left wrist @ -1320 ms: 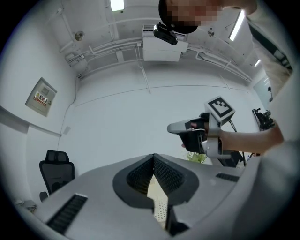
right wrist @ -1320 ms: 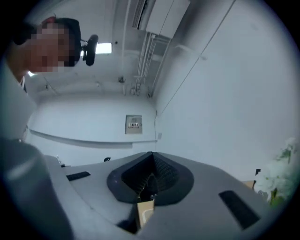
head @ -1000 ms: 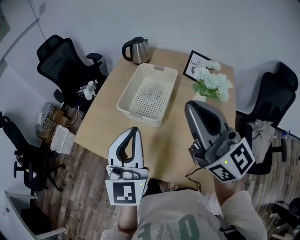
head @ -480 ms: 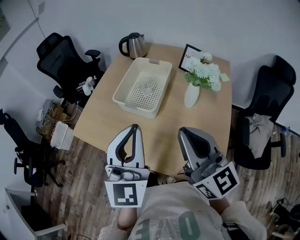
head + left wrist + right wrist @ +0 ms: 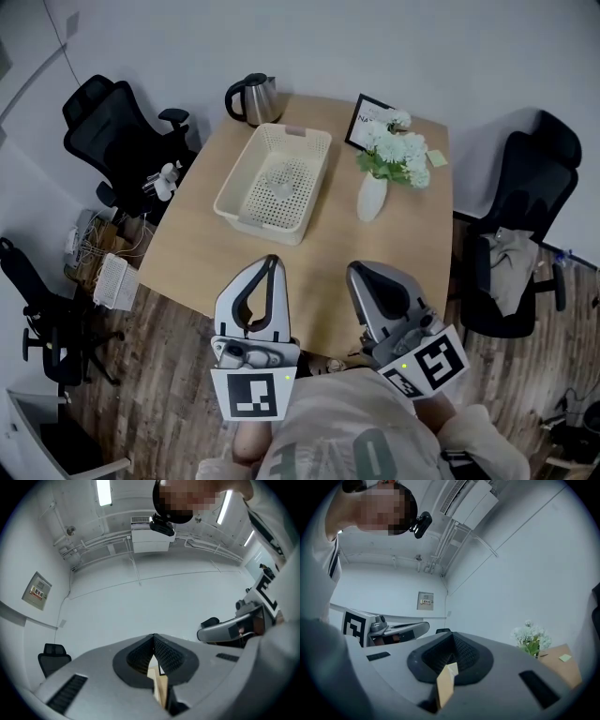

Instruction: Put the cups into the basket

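A cream perforated basket (image 5: 243, 215) stands on the wooden table (image 5: 206, 253), left of centre. On its floor sits a pale, see-through shape (image 5: 278, 180) that looks like a cup; I cannot make out more. My left gripper (image 5: 272, 259) hovers at the table's near edge, shut with nothing in it. My right gripper (image 5: 357, 270) hangs beside it, also shut and empty. In the left gripper view the jaws (image 5: 153, 639) meet at their tips. The right gripper view shows the same (image 5: 451, 641). Both point slightly upward at the white wall.
A steel kettle (image 5: 253, 97) stands at the far left corner. A white vase of flowers (image 5: 372, 195) and a framed picture (image 5: 364, 111) stand to the right of the basket. Black office chairs (image 5: 117, 141) (image 5: 516, 234) flank the table. Boxes and cables (image 5: 105, 272) lie on the floor at the left.
My right gripper has dropped and drawn back toward my body, level with the left. The table and basket now show farther up in the head view, and the vase is uncovered.
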